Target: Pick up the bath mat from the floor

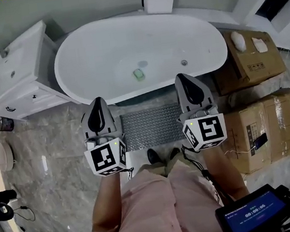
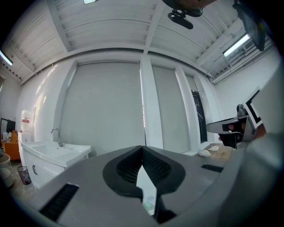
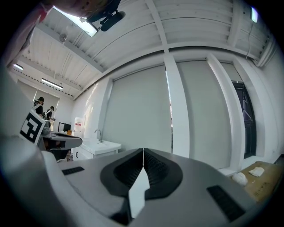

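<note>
A grey textured bath mat (image 1: 151,126) lies flat on the marble floor in front of the white bathtub (image 1: 142,55), between my two grippers in the head view. My left gripper (image 1: 98,107) is held up at waist height over the mat's left end, its jaws shut with nothing in them. My right gripper (image 1: 185,80) is held over the mat's right end, also shut and empty. Both gripper views look level at the white wall, with the jaw tips touching: left gripper (image 2: 142,148), right gripper (image 3: 143,152). The mat does not show in either gripper view.
A white vanity with a sink (image 1: 15,74) stands at the left. Cardboard boxes (image 1: 257,124) are stacked at the right of the tub. A small green item (image 1: 138,74) lies in the tub. The person's shoes (image 1: 163,154) stand at the mat's near edge. A handheld screen (image 1: 253,212) is at the bottom right.
</note>
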`<state>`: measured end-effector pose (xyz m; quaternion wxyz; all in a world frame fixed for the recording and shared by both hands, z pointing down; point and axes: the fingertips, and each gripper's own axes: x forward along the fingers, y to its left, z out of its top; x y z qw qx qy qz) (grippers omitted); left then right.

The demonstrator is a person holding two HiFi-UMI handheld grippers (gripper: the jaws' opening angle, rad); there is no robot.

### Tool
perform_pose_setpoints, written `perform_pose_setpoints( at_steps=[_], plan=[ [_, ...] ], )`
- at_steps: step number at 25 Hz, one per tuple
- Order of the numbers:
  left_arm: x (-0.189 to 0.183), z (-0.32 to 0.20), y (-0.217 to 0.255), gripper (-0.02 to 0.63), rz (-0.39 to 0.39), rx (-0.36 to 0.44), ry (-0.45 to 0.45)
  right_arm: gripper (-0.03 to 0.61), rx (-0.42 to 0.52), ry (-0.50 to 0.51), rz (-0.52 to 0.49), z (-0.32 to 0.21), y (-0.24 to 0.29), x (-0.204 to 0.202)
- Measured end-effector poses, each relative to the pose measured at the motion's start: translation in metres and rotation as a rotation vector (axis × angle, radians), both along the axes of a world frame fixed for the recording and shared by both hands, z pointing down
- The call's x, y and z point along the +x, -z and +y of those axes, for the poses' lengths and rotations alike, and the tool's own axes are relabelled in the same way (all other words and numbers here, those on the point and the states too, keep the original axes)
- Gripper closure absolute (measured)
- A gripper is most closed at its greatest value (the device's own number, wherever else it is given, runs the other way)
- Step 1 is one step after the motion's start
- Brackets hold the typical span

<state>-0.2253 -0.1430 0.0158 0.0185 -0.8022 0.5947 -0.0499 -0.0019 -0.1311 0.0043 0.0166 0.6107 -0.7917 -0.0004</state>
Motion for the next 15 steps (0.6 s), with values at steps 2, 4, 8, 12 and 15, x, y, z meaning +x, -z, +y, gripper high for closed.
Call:
perform_pose_setpoints(
  at_steps=[2, 4, 8, 12, 15],
  plan=[
    [0.004, 0.006, -0.003, 0.589, -0.007, -0.009, -0.003, 0.561, -0.008, -0.003, -0.009, 0.005, -0.003, 0.004],
    [0.007, 0.009, -0.003, 0.589, -0.011, -0.011, -0.001, 0.561, -0.005, -0.002, -0.011, 0.008, -0.003, 0.008],
    [0.012, 0.018, -0.006, 0.589, -0.019, -0.026, 0.008, 0.561, -0.017, 0.006, -0.007, 0.014, -0.006, 0.016],
    [0.021, 0.023, -0.014, 0.589, -0.029, -0.051, -0.001, 0.561, -0.04, 0.005, -0.004, 0.017, -0.012, 0.026],
    [0.026, 0.025, -0.026, 0.589, -0.032, -0.083, -0.001, 0.561, -0.063, 0.009, 0.002, 0.018, -0.022, 0.031]
  ],
)
